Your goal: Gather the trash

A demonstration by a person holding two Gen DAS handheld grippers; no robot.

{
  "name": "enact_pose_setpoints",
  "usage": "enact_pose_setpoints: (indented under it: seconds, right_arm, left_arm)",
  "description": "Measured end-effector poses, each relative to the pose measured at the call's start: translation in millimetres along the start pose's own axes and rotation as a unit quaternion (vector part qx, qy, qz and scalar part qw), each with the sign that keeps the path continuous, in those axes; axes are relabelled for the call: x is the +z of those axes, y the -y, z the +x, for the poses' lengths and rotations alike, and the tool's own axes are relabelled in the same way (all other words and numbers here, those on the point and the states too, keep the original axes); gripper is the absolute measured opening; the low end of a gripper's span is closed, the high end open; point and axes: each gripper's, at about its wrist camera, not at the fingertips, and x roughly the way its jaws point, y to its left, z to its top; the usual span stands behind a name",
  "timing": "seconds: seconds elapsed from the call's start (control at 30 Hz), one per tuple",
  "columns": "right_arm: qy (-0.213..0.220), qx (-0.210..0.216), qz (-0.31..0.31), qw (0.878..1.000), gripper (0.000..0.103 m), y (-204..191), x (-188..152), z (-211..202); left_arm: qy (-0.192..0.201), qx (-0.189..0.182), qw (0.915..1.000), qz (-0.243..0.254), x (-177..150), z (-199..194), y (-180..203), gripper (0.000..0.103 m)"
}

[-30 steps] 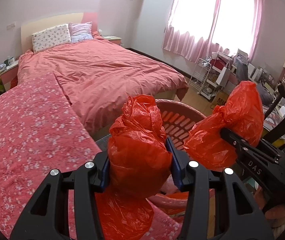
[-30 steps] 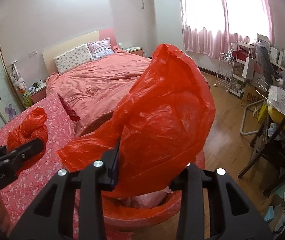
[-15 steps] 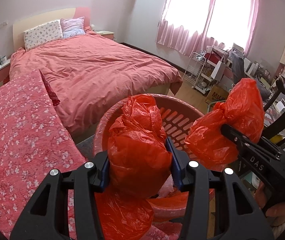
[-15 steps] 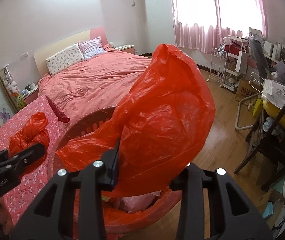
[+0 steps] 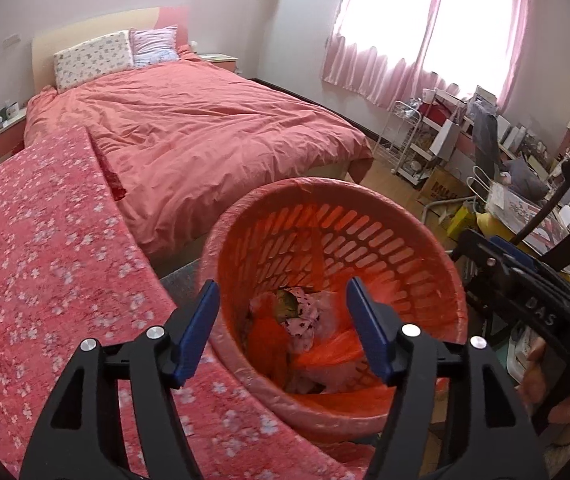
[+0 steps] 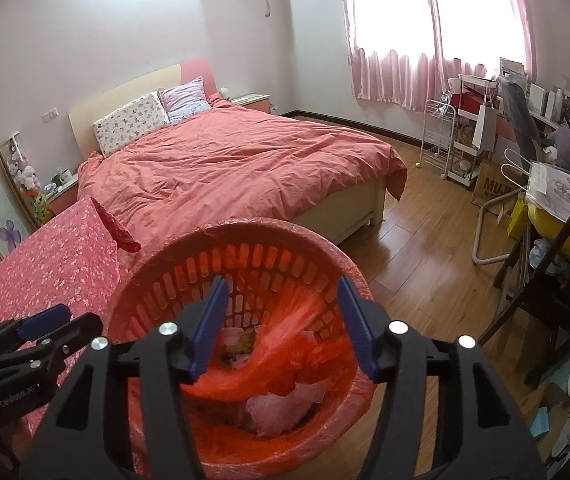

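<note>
Trash [image 6: 281, 364] in the form of crumpled red plastic bags lies inside a round orange-red basket [image 5: 365, 216] with slotted walls and a thin plastic liner over its rim. In the right wrist view a streaky red bag drapes across the middle, over a pale pink wad and a few mixed scraps; in the left wrist view a red bundle [image 5: 267, 344] sits beside a spotted pink-and-white wrapper. All of it rests low in the basket, below both pairs of fingers and touching neither. The left gripper [image 5: 283, 330] has just been opening, its blue-padded fingers now spread wide with nothing between them. The right gripper [image 6: 281, 326] has likewise just been opening and stands wide and empty above the basket's mouth. The basket stands just beside a table [image 5: 45, 264] under a red floral cloth, with a bed [image 6: 245, 160] in a salmon cover beyond it.
</note>
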Motion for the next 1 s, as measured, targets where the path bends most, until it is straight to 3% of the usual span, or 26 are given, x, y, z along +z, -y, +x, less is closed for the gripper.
enact_pose_setpoints:
  seconds: [0.17, 0.4, 0.5, 0.77, 1.0]
  right_arm:
    - [0.017, 0.002, -0.002, 1.000, 0.069, -1, -2, -22]
    - [0.073, 0.016, -0.023, 0.997, 0.098, -17, -20, -79]
    - [0.087, 0.020, -0.033, 0.995, 0.099, -25, -31, -98]
    - [0.101, 0.012, -0.054, 0.993, 0.099, -42, -68, -144]
    - [0.121, 0.008, -0.067, 0.990, 0.099, -52, -101, -183]
  left_arm:
    - [0.022, 0.022, 0.9994, -0.015, -6, -26, -13, 0.067]
    - [0.095, 0.071, 0.9923, -0.034, -22, -89, -29, 0.098]
    - [0.119, 0.100, 0.9868, -0.045, -36, -114, -32, 0.101]
    - [0.122, 0.166, 0.9744, -0.091, -75, -154, -43, 0.101]
    - [0.154, 0.224, 0.9583, -0.089, -112, -183, -32, 0.101]
